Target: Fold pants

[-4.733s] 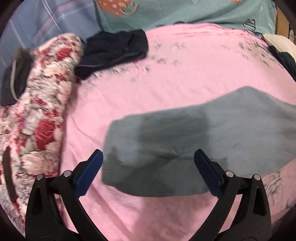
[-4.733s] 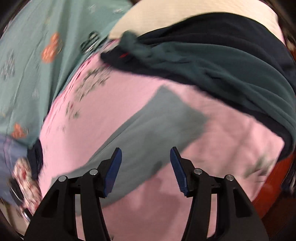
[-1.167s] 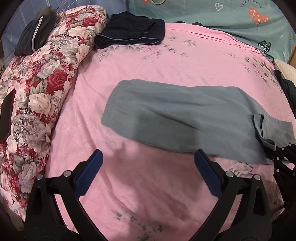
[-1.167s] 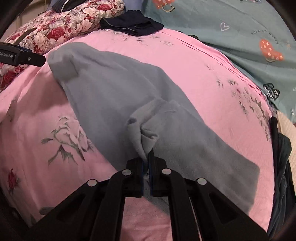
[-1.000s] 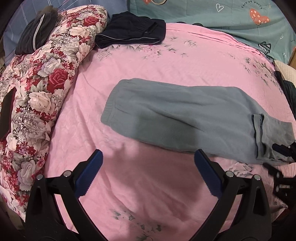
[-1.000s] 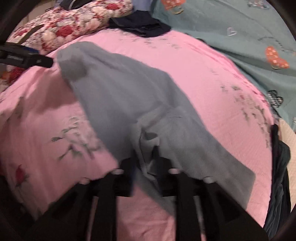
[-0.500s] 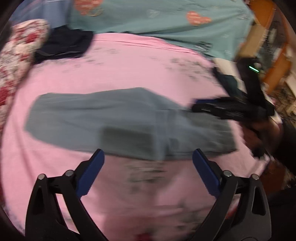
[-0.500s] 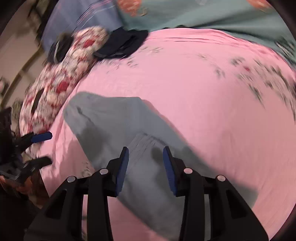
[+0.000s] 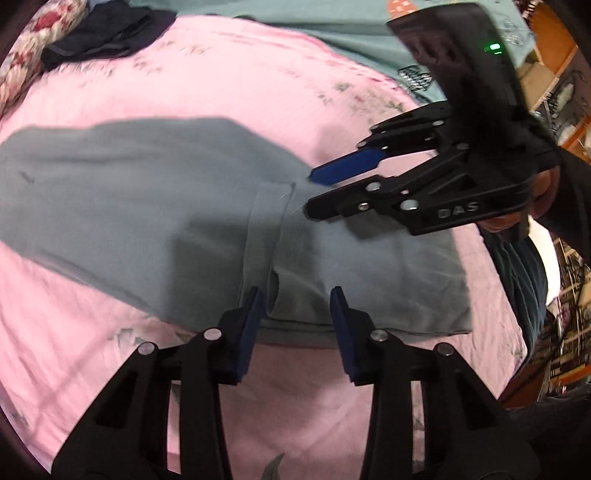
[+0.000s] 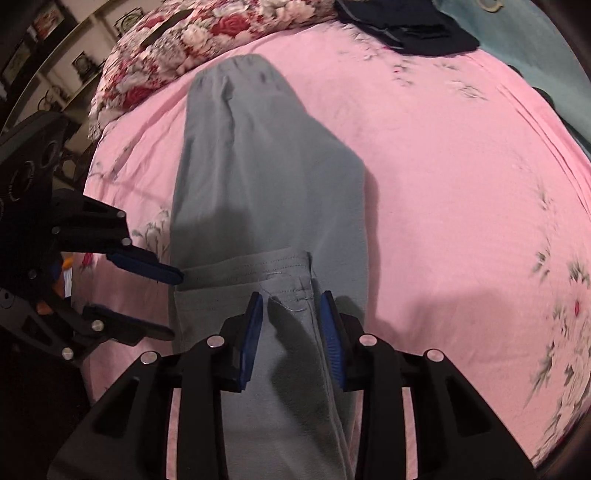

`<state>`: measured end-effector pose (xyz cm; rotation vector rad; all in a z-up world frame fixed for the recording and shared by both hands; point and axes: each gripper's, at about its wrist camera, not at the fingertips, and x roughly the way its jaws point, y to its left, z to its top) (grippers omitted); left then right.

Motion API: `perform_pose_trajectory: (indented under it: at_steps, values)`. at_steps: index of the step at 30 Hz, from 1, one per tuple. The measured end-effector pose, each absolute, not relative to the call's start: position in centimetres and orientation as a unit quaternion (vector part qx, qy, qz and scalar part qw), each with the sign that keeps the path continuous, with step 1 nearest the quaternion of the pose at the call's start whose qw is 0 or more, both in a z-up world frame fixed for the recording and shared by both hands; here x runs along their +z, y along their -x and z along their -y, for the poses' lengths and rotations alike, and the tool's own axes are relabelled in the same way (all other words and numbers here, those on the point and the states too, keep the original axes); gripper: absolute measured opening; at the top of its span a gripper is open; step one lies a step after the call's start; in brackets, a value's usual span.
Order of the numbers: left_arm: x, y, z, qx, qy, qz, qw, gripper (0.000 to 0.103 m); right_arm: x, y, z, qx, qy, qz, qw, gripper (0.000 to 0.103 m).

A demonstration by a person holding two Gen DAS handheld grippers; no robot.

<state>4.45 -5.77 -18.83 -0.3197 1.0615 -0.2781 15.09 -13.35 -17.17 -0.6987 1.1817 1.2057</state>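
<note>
Grey pants [image 9: 155, 206] lie flat on the pink bedsheet [image 9: 229, 96], their leg end folded back over the middle, hem edge [image 10: 251, 269] showing. My left gripper [image 9: 297, 299] is open at the near edge of the fold. It also shows in the right wrist view [image 10: 173, 302], open at the hem's left corner. My right gripper [image 10: 291, 295] is open over the hem's other corner. It also shows in the left wrist view [image 9: 308, 192], open at the far edge of the fold. Neither holds cloth.
A floral quilt [image 10: 177, 48] lies along the bed's far side. Dark folded clothes [image 10: 406, 26] sit at the back, also in the left wrist view [image 9: 103, 33]. A teal sheet [image 9: 332, 22] covers the far end. Dark clothing [image 9: 524, 280] lies near the bed's right edge.
The right gripper let go of the leg end after folding it over the middle. Both grippers moved in to the folded hem's two corners, and the left jaws narrowed.
</note>
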Motion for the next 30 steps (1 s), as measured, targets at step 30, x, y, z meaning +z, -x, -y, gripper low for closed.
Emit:
perform_pose_trajectory:
  at_steps: [30]
  values:
    - [-19.9,-3.3,2.5,-0.08,0.179,-0.508,0.839,0.018,-18.9,-15.5,11.2,0.533,0.32,-0.48,0.62,0.012]
